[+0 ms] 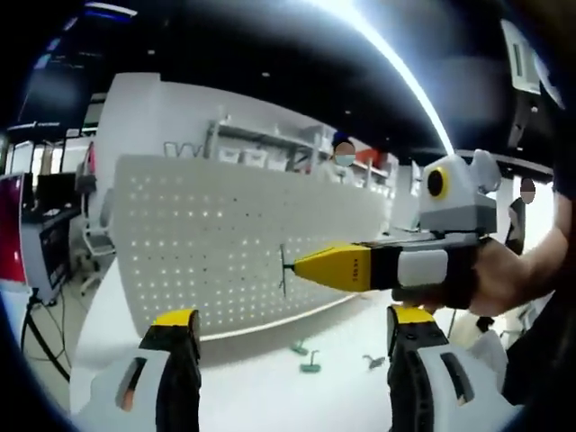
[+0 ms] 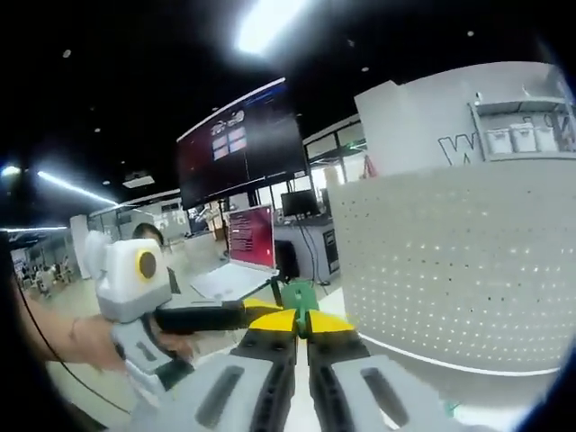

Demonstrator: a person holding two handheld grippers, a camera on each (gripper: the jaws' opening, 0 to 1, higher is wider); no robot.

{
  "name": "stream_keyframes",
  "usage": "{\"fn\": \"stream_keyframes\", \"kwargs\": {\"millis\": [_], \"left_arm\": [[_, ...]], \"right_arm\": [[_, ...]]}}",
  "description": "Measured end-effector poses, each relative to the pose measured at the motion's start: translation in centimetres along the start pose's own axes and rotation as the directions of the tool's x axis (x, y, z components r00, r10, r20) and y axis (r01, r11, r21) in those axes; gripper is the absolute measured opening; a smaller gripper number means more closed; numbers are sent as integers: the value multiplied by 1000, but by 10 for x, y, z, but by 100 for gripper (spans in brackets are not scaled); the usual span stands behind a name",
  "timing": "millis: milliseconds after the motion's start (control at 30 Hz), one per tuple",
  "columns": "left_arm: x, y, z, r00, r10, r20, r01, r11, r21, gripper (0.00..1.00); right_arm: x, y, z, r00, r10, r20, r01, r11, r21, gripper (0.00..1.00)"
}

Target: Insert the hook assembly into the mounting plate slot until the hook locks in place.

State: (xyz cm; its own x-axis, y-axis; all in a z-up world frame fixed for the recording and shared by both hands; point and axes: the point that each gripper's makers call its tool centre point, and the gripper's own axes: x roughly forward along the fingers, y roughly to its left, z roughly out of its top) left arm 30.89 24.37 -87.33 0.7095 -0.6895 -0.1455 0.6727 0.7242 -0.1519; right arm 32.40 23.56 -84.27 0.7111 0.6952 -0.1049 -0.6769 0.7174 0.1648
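The hook assembly (image 2: 298,301), green, is pinched between the pressed-together jaws of the right tool (image 2: 301,326) and held against the white perforated mounting plate (image 1: 234,243). The left tool (image 1: 292,335) is spread above the tabletop (image 1: 270,387), where spare hooks (image 1: 310,363) lie.

My green hook assembly (image 2: 298,304) sits pinched between the yellow tips of my right tongs (image 1: 297,266), its thin end at the white perforated mounting plate (image 1: 225,243), which stands upright on the tabletop (image 1: 270,387).
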Motion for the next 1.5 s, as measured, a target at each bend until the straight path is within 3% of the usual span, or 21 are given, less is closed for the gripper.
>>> {"fn": "stream_keyframes", "kwargs": {"millis": [167,433,633,967,1500], "left_arm": [[-1,0,2,1000,2,10,-2,1000,0,100],[-3,4,3,1000,15,7,-15,1000,-7,100],[-6,5,-2,1000,21,-8,-21,1000,-10,100],[-4,4,-7,999,25,-24,-26,1000,-10,100],[1,5,-8,999,23,-32,-24,1000,-17,100]], "right_arm": [[2,-12,7,999,-43,30,43,999,-5,0],[2,-34,13,989,-126,73,129,991,-28,0],[1,-53,20,972,-201,120,208,977,-48,0],[1,-94,34,927,-325,190,344,936,-76,0],[-5,-163,56,831,-486,269,518,853,-60,0]]}}
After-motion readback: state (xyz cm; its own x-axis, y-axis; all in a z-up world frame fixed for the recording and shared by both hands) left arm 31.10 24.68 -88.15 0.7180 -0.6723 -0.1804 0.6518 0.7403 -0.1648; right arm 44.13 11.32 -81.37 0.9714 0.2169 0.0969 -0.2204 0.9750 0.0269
